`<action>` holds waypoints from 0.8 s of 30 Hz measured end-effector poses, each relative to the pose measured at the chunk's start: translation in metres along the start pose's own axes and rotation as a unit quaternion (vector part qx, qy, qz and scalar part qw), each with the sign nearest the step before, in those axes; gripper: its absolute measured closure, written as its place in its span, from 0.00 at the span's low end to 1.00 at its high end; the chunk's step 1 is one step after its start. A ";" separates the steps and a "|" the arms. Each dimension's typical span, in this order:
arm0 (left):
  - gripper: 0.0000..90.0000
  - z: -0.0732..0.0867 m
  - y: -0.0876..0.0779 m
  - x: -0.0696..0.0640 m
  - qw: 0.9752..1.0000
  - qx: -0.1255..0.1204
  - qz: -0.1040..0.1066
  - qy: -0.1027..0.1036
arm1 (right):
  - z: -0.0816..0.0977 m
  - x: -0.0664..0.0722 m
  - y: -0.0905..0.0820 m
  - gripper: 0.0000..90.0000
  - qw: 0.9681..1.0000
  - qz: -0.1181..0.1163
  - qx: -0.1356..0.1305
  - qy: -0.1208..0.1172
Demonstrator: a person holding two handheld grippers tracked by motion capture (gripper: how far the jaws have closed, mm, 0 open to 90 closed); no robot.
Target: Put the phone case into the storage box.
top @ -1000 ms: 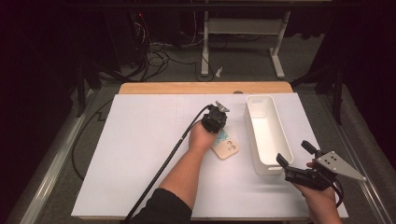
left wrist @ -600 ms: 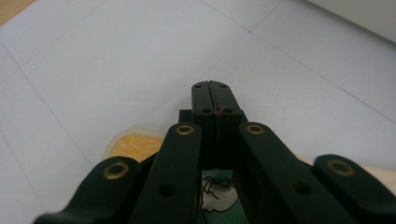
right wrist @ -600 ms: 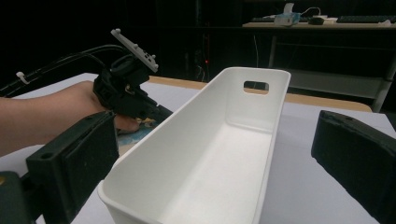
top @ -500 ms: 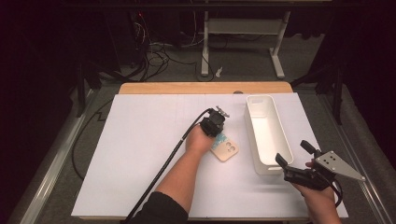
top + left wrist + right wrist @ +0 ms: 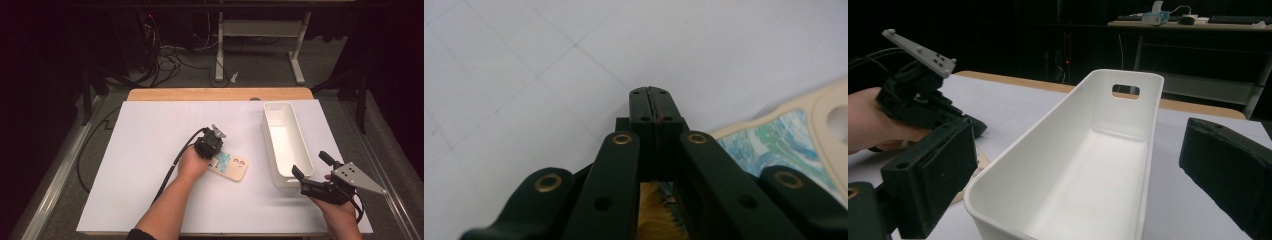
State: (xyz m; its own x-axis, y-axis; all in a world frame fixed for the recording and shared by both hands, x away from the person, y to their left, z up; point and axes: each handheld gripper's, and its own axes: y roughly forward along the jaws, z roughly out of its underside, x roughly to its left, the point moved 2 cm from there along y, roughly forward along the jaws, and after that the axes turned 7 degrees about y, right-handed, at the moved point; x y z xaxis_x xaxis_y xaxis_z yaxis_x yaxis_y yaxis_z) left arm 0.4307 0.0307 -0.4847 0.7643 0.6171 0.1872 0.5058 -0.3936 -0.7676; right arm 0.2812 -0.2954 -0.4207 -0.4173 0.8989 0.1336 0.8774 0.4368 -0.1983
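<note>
High view shows a beige phone case (image 5: 231, 166) with a blue-green pattern lying flat on the white table cover (image 5: 150, 150), near the middle of the table and a little toward the person. The left gripper (image 5: 215, 147) stands over the left end of the case, with the person's left hand (image 5: 192, 162) behind it. In the left gripper view its two black jaws are pressed together with no gap, and their tips are over the bare white cover just beside the edge of the case (image 5: 794, 140); I cannot tell if anything is caught between them. To the right of the case stands a long white bin (image 5: 283, 142), empty, with a handle slot in its far end wall. The right gripper (image 5: 310, 167) is at the near end of this bin, held by the right hand (image 5: 340, 212), with its jaws spread wide apart. In the right gripper view the bin (image 5: 1088, 165) lies between the two open jaws, not touched by them.
</note>
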 end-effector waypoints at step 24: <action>1.00 0.087 -0.068 -0.015 0.999 -0.026 0.004 -0.028 | -0.001 0.004 0.003 0.04 1.000 0.005 0.004 -0.004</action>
State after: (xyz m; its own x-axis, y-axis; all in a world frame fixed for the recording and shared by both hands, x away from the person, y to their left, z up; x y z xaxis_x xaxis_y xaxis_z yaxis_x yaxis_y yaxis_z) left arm 0.3504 0.1074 -0.4887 0.7456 0.6502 0.1461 0.5211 -0.4322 -0.7360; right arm 0.2821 -0.2906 -0.4202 -0.4108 0.9033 0.1237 0.8795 0.4283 -0.2076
